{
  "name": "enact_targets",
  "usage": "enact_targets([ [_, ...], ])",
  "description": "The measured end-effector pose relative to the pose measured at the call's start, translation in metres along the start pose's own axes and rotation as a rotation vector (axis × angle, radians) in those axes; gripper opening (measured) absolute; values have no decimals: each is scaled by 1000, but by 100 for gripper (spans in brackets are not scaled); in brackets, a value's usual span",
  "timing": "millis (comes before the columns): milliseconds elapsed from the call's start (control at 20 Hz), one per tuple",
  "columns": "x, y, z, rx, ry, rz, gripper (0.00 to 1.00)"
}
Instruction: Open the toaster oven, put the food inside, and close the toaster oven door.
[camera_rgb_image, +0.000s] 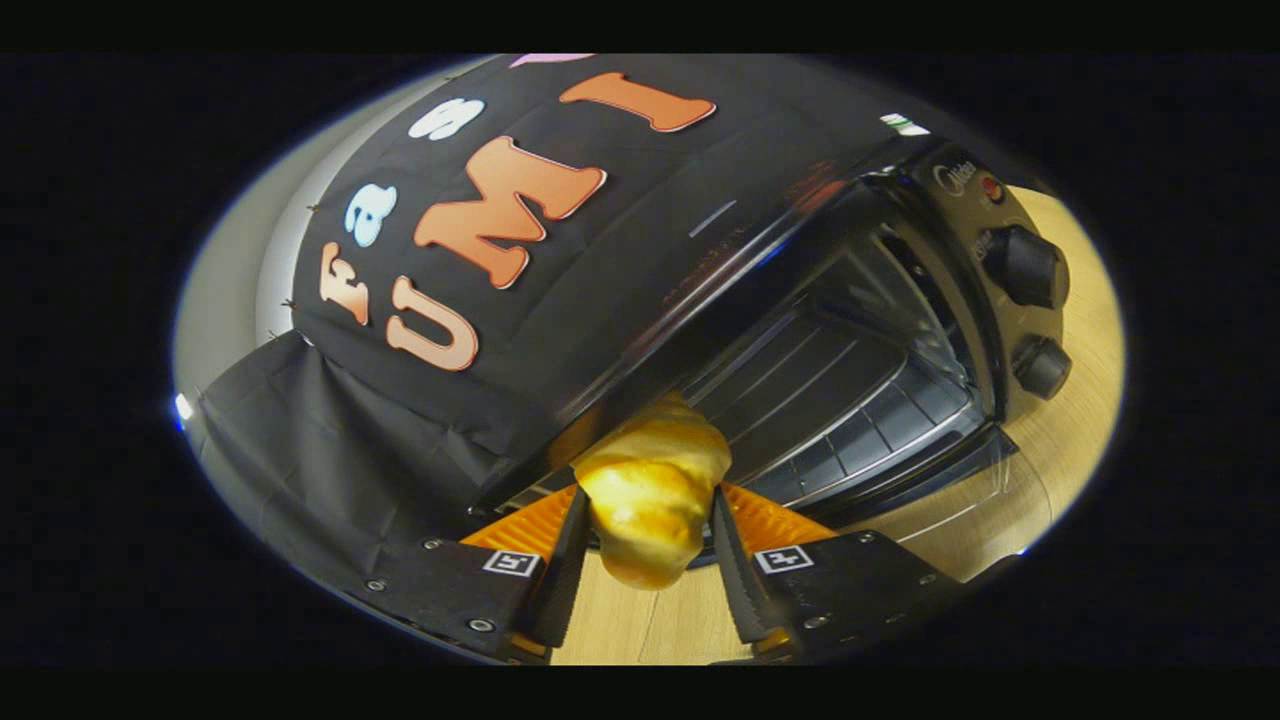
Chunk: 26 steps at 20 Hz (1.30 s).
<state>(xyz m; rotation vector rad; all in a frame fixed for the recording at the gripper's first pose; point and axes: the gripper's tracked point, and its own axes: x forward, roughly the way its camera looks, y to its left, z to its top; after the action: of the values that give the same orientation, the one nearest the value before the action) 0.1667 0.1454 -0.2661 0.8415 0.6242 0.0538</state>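
My gripper (648, 520) is shut on a golden croissant (655, 485), which sticks out forward between both fingers. Just beyond the croissant stands the black toaster oven (860, 300), seen tilted. Its glass door (940, 480) hangs open and lies flat in front of the cavity. Inside, the wire rack (850, 400) shows bare. The croissant's tip is at the cavity's mouth, near its left side. Two black knobs (1030, 265) sit on the oven's right panel.
The oven stands on a light wooden table (1060, 440), which also shows under the fingers. The booth's black cloth wall (400, 420) rises behind and to the left of the oven.
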Motion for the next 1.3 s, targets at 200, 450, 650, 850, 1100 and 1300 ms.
enact_targets([
  [200,8,-2,-8,5,12,-14,63],
  [450,9,-19,5,34,-25,-89,72],
  [650,16,-26,18,-6,-68,-129,74],
  [850,17,-21,16,-58,-85,-112,76],
  [1100,-6,-12,20,-186,-110,-116,96],
  [1300,-45,-16,8,-268,-65,-142,97],
])
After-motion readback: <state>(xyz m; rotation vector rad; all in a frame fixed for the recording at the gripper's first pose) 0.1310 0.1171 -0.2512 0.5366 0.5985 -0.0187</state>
